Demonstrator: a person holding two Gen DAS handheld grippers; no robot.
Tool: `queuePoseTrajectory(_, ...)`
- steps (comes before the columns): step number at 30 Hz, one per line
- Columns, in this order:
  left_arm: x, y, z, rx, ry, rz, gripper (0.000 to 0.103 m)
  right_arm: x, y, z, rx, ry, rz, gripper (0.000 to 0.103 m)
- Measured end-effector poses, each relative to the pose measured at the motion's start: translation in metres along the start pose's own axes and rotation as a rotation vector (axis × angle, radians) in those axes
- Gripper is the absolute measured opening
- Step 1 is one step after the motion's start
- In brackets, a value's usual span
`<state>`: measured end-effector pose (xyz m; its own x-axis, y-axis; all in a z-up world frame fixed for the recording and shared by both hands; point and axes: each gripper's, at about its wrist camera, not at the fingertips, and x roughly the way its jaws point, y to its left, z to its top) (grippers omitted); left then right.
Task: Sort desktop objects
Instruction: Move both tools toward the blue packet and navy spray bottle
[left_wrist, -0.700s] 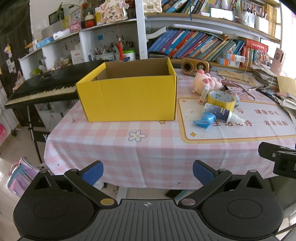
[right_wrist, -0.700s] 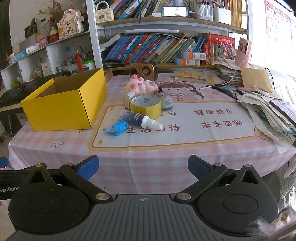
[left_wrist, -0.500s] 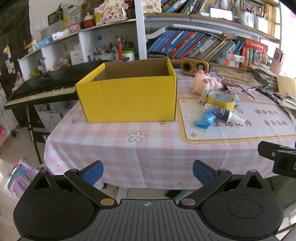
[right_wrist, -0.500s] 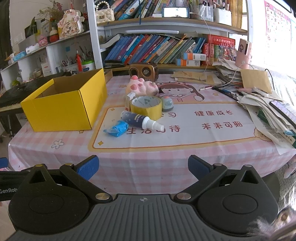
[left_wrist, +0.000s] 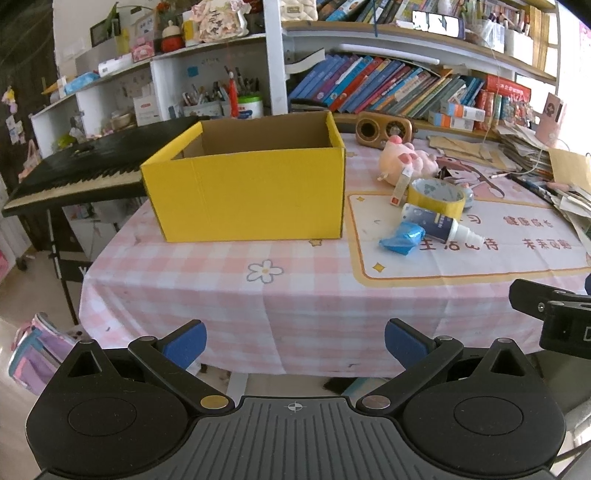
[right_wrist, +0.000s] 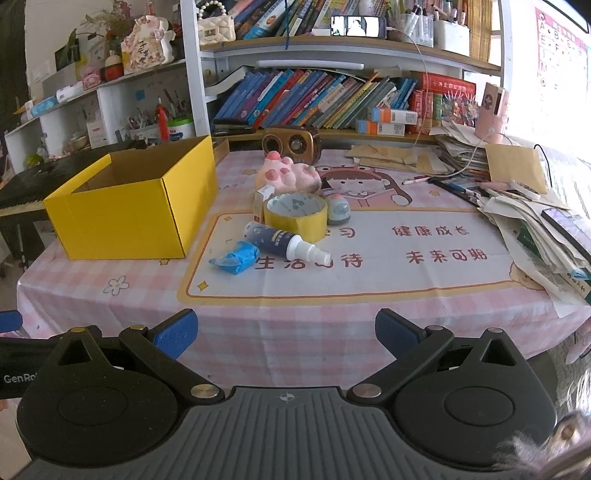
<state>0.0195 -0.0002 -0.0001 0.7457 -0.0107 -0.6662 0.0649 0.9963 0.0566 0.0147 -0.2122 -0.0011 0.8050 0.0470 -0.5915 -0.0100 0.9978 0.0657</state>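
An open yellow cardboard box (left_wrist: 251, 195) (right_wrist: 133, 218) stands on the pink checked tablecloth (left_wrist: 295, 295). To its right lie a blue crumpled packet (right_wrist: 234, 257) (left_wrist: 402, 239), a dark spray bottle (right_wrist: 284, 242) (left_wrist: 439, 224), a yellow tape roll (right_wrist: 296, 216) (left_wrist: 436, 195), a small white carton (right_wrist: 263, 201), a small grey round gadget (right_wrist: 338, 209) and a pink plush toy (right_wrist: 288, 174) (left_wrist: 404, 160). My left gripper (left_wrist: 294, 341) and my right gripper (right_wrist: 284, 332) both hang before the table's near edge, open and holding nothing.
A brown radio (right_wrist: 290, 142) stands behind the plush toy. Stacked papers and pens (right_wrist: 532, 218) crowd the table's right side. Bookshelves (right_wrist: 332, 99) line the back wall. A black keyboard (left_wrist: 74, 170) sits left of the table. The right gripper's body (left_wrist: 554, 317) shows in the left view.
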Motion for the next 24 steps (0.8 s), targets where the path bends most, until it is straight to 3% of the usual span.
queuePoseTrajectory(24,0.03,-0.032,0.021,0.014,0.016,-0.076,0.103,0.036,-0.022,0.022,-0.037,0.02,0.055,0.103)
